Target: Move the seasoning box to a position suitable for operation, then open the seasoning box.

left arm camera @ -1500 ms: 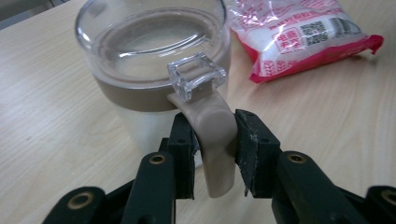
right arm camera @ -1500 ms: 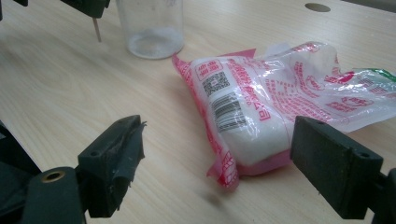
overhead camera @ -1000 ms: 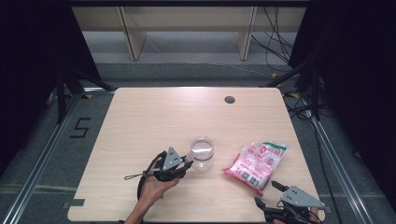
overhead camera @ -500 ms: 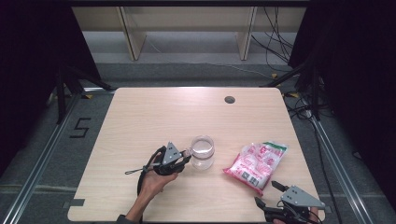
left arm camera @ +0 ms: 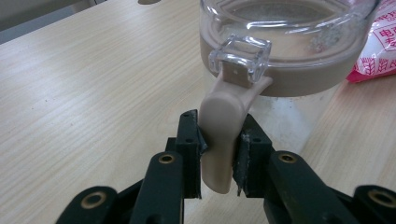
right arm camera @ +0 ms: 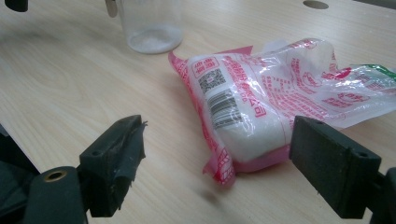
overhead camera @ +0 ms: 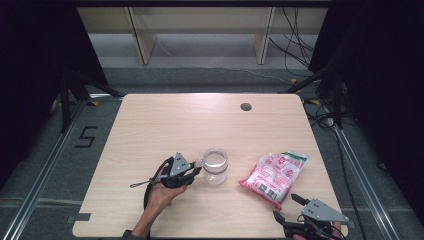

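Left claw point(overhead camera: 197, 170) is clamped on the beige latch tab point(left arm camera: 223, 135) of a clear glass jar point(overhead camera: 215, 166), its two black pads pressing the tab from both sides in the left gripper view, while the right claw point(overhead camera: 286, 207) hangs with its jaws wide apart at the near right corner of the table point(overhead camera: 165, 120), nothing between them. That jar stands upright a little toward six o'clock from the table's middle, with the left claw at its nine o'clock. It has a thick transparent lid with a clear square catch point(left arm camera: 240, 55) and a beige band around the neck from which the tab hangs down; the lid lies flat on the jar's neck. Through the wall the jar looks mostly clear, with a thin pale white layer at the bottom in the right gripper view. At the jar's three o'clock, apart from it, lies a pink and white plastic packet point(overhead camera: 274, 173) with red print, a barcode and a green edge, holding a white block of contents; it lies just at twelve o'clock of the right claw. From the jar toward twelve o'clock the wooden top is bare up to a small round hole point(overhead camera: 245, 106) near the far edge, and the left half is open too. The packet lies close to the right edge.
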